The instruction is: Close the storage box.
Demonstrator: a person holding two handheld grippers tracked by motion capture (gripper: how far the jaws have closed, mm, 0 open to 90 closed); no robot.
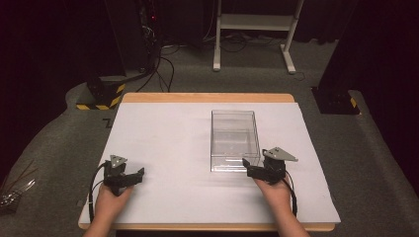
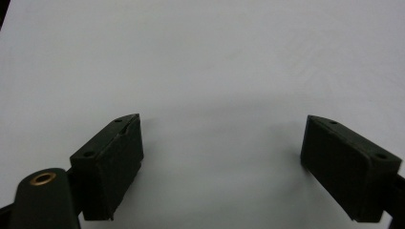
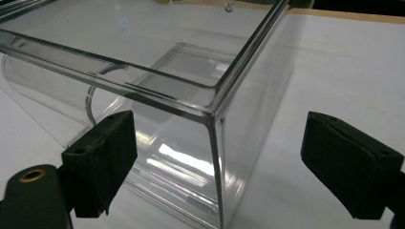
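Clear box (image 1: 234,139) stands right of centre on the surface (image 1: 163,143), empty. Right claw (image 1: 256,171), spread, faces its near right corner; straddle one wall squarely before closing. Left claw (image 1: 132,176) spread, idle near the front-left edge.

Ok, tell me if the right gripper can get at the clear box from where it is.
Probably yes: the right gripper sits open at the clear box's near right corner, with nothing between them.
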